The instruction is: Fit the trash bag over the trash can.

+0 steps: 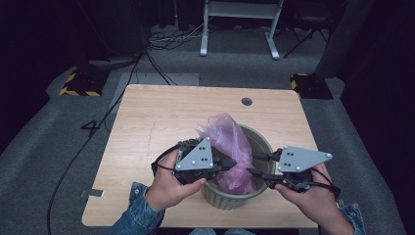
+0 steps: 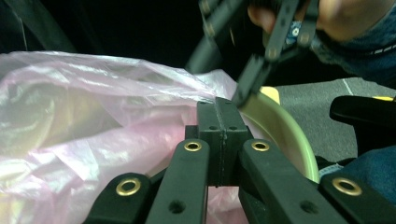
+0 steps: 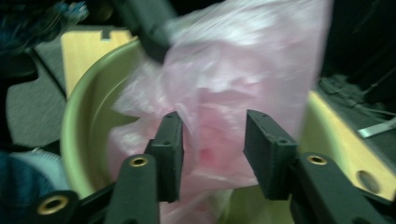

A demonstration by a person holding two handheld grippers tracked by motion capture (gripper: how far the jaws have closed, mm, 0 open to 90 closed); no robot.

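A pale green bucket (image 1: pixel 265 142) stands near the front edge of the wooden table (image 1: pixel 161 112). A crumpled pink plastic bag (image 1: pixel 229 139) sits in it and rises above the rim. My left gripper (image 1: pixel 230 163) reaches over the bucket's left rim, shut on the bag's edge. In the left gripper view its jaws (image 2: pixel 219 119) press together against the bag (image 2: pixel 84 116), with the bucket rim (image 2: pixel 286 131) behind. My right gripper (image 1: pixel 254 164) comes in from the right, open. In the right gripper view its jaws (image 3: pixel 212 136) straddle a fold of the bag (image 3: pixel 233 70) inside the bucket (image 3: pixel 78 108).
The table has a round cable hole (image 1: pixel 246 101) at its back right. A white frame (image 1: pixel 240 29) and cables lie on the grey floor beyond. Yellow-and-black bases (image 1: pixel 80 83) stand at both back corners. Bare tabletop spreads left of and behind the bucket.
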